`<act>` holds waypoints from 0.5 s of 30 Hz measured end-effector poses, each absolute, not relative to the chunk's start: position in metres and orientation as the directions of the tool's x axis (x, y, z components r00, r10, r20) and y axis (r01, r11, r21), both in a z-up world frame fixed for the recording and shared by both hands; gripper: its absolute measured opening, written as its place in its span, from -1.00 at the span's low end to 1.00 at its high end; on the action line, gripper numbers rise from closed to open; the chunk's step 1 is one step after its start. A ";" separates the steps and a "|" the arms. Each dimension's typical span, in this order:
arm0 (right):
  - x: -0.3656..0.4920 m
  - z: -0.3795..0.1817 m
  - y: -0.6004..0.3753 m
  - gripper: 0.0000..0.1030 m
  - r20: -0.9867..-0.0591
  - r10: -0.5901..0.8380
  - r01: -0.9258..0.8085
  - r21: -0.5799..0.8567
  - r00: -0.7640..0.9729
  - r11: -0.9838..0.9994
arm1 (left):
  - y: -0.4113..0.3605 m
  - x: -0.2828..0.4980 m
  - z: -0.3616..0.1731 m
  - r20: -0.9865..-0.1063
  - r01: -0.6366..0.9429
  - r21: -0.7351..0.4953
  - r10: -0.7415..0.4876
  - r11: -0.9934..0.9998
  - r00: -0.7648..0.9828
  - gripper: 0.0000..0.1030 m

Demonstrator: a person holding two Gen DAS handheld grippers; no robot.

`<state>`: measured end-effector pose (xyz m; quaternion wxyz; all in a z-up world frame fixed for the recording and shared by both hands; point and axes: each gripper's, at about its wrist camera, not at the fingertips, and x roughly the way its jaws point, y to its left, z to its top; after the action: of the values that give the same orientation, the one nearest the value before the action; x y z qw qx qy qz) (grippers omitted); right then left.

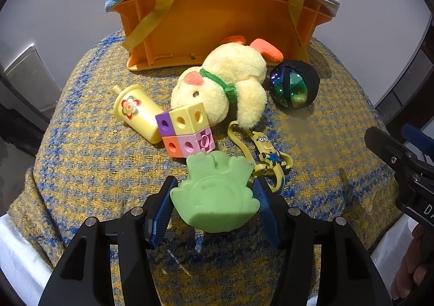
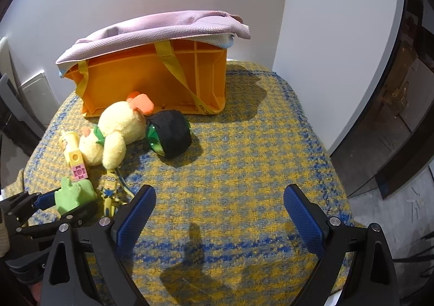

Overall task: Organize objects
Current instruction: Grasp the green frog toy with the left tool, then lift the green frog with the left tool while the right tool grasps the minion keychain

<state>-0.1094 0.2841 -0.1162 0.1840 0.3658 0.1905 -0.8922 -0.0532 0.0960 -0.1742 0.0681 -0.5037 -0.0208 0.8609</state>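
Green frog-shaped toy (image 1: 217, 197) pinched between blue pads of left gripper (image 1: 215, 207), low over yellow-blue woven cloth (image 1: 81, 159), just in front of block cube (image 1: 187, 129) and minion keychain (image 1: 268, 154). Right gripper (image 2: 219, 213) fingers spread wide, empty, over bare cloth. Orange bin (image 2: 152, 80) behind.

Letters "DA" on right tongs (image 1: 423, 170); strap print illegible.

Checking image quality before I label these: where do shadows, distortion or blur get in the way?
Left wrist view: fisheye bows the orange crate and darkens the corners; a blurry smear sits right of the minion keychain. Right wrist view: hard shadows fall on the woven cloth right of the crate and below the open right gripper.
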 end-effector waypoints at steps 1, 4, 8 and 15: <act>-0.108 -0.116 0.283 0.85 -0.722 -0.191 0.470 -0.207 -0.666 -0.858 | 0.093 -0.053 -0.173 -0.864 -0.092 -0.105 0.137 -0.990 -0.484 0.10; -0.106 -0.115 0.280 0.85 -0.721 -0.198 0.480 -0.207 -0.664 -0.853 | 0.087 -0.050 -0.170 -0.863 -0.080 -0.106 0.131 -0.991 -0.487 0.10; -0.101 -0.116 0.274 0.85 -0.725 -0.207 0.494 -0.207 -0.657 -0.844 | 0.080 -0.044 -0.167 -0.858 -0.062 -0.101 0.119 -0.993 -0.500 0.10; -0.094 -0.119 0.261 0.85 -0.731 -0.224 0.524 -0.210 -0.645 -0.825 | 0.059 -0.032 -0.164 -0.853 -0.025 -0.106 0.103 -0.994 -0.512 0.10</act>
<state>-0.0945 0.2609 -0.1193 0.2117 0.3643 0.2065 -0.8831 -0.0323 0.0590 -0.1637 0.0368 -0.4926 -0.0400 0.8686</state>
